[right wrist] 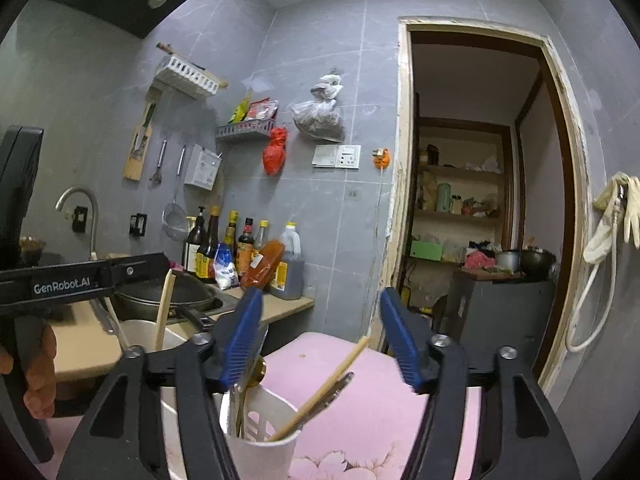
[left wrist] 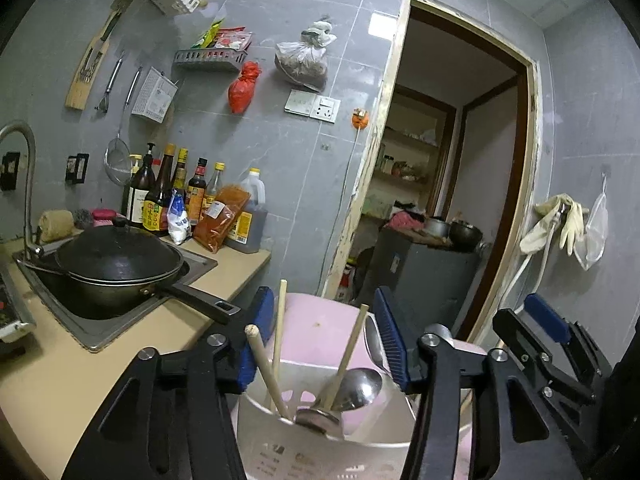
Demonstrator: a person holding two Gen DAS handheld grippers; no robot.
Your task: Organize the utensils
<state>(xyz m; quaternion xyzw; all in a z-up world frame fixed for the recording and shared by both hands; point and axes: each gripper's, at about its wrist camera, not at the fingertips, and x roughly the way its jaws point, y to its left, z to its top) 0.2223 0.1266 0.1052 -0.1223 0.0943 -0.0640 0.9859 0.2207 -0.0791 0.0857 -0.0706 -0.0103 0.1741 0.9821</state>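
Observation:
A white slotted utensil holder (left wrist: 352,424) stands on a pink flowered surface (right wrist: 376,400). It holds wooden chopsticks (left wrist: 264,372) and metal spoons (left wrist: 356,390). My left gripper (left wrist: 326,344) is open, its blue pads either side of the holder's top. My right gripper (right wrist: 322,344) is open above the same holder (right wrist: 260,440), where a chopstick (right wrist: 328,384) and a metal utensil lean right. The right gripper also shows in the left wrist view (left wrist: 536,332). The left gripper body, held by a hand, shows in the right wrist view (right wrist: 64,284).
A black wok (left wrist: 116,268) with a long handle sits in the sink (left wrist: 112,328) on the beige counter. Sauce bottles (left wrist: 188,196) line the wall behind. A second pale container (right wrist: 140,336) with a chopstick stands by the counter. A doorway (left wrist: 452,184) opens to the right.

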